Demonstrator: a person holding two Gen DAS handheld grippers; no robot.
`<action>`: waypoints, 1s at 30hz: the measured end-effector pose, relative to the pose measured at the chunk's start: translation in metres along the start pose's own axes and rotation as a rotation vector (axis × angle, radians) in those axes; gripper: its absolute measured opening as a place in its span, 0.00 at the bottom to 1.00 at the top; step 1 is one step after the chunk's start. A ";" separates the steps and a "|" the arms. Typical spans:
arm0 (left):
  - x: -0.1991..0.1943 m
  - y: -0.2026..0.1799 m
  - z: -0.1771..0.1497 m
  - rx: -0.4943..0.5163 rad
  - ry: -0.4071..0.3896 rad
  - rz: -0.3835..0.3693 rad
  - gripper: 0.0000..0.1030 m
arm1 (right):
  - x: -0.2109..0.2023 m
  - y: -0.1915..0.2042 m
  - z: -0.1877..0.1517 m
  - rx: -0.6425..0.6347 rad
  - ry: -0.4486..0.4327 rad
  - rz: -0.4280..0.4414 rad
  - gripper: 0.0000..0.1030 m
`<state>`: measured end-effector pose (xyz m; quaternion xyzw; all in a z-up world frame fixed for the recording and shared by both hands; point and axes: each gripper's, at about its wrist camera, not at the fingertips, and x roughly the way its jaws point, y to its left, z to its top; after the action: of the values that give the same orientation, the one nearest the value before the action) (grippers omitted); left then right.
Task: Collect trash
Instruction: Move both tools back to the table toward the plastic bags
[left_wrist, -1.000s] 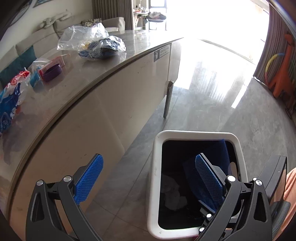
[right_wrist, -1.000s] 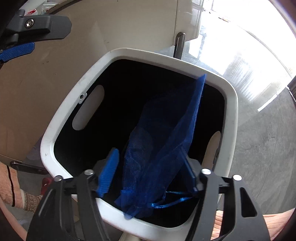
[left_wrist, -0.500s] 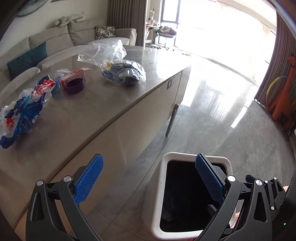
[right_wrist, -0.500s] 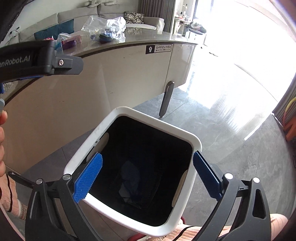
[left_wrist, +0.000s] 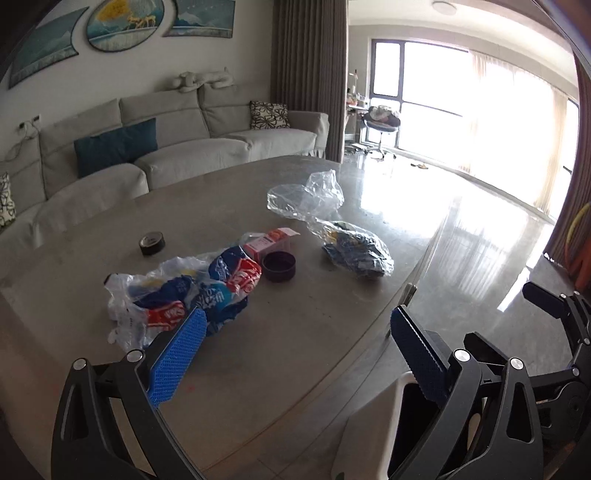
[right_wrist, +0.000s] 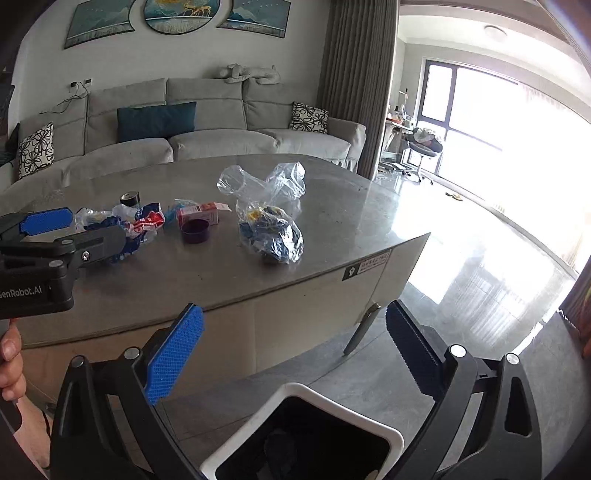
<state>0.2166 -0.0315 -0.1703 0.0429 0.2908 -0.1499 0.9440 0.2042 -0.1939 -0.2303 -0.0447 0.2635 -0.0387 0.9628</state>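
- Both the left gripper (left_wrist: 295, 354) and the right gripper (right_wrist: 293, 352) are spread wide and carry nothing.
- The white trash bin (right_wrist: 306, 393) stands on the floor just beside the bench (left_wrist: 303, 332); its dark inside shows little, so what it holds cannot be told.
- Left on the bench: a red-and-blue printed bag (left_wrist: 192, 291), a clear bag of dark blue stuff (left_wrist: 356, 251), an empty clear bag (left_wrist: 306, 195), a small red carton (left_wrist: 269, 240), a dark round cup (left_wrist: 279, 266) and a tape roll (left_wrist: 152, 242).
- Judged from this, most of the collecting remains.
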 end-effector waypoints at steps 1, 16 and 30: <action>-0.001 0.007 0.006 0.004 -0.013 0.010 0.95 | 0.003 0.003 0.009 -0.001 -0.017 0.013 0.95; 0.052 0.065 0.029 -0.006 -0.020 0.172 0.95 | 0.061 0.038 0.079 -0.062 -0.072 0.074 0.95; 0.106 0.084 0.014 -0.066 0.104 0.212 0.95 | 0.104 0.050 0.080 -0.080 -0.044 0.119 0.95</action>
<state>0.3331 0.0187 -0.2189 0.0499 0.3380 -0.0369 0.9391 0.3374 -0.1487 -0.2195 -0.0681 0.2460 0.0300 0.9664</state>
